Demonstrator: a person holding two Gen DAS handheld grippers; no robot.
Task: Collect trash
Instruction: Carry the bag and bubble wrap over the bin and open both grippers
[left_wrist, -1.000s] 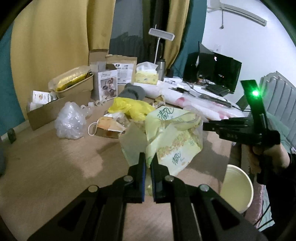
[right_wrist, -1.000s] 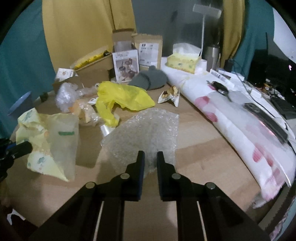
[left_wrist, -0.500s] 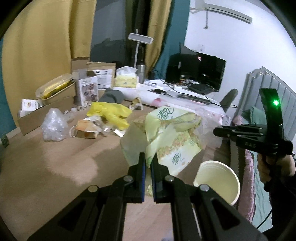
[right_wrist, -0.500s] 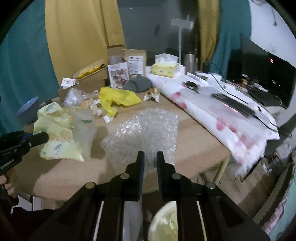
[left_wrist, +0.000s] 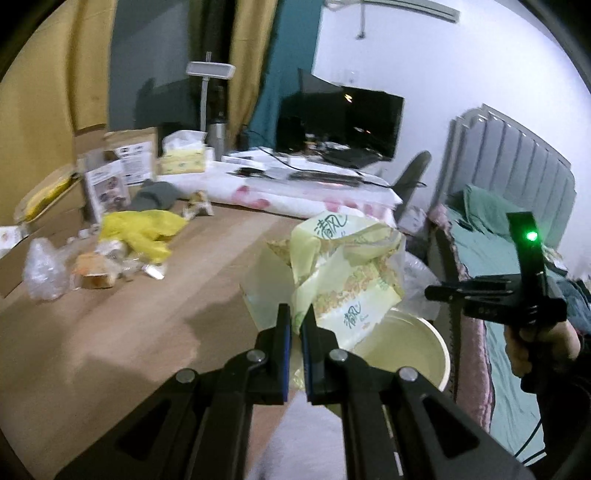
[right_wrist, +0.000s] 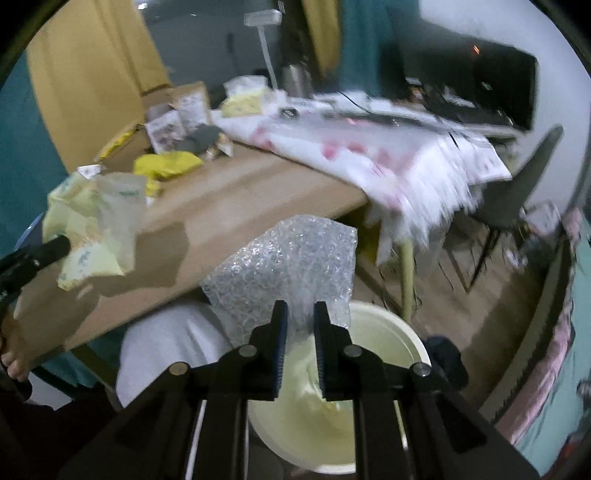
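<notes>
My left gripper is shut on a pale green printed plastic wrapper and holds it in the air above the table's near edge, partly over a cream bin. The wrapper also shows in the right wrist view. My right gripper is shut on a sheet of clear bubble wrap and holds it over the rim of the cream bin that stands on the floor beside the table. The right gripper shows side-on in the left wrist view.
More trash lies on the wooden table: a yellow plastic bag, a clear crumpled bag, small wrappers, cardboard boxes and a tissue box. A flowered cloth, a monitor, a chair and a bed lie beyond.
Both grippers have swung right, off the table towards the bin, each carrying its piece. The bubble wrap now hangs over the bin; the green wrapper has reached the table edge.
</notes>
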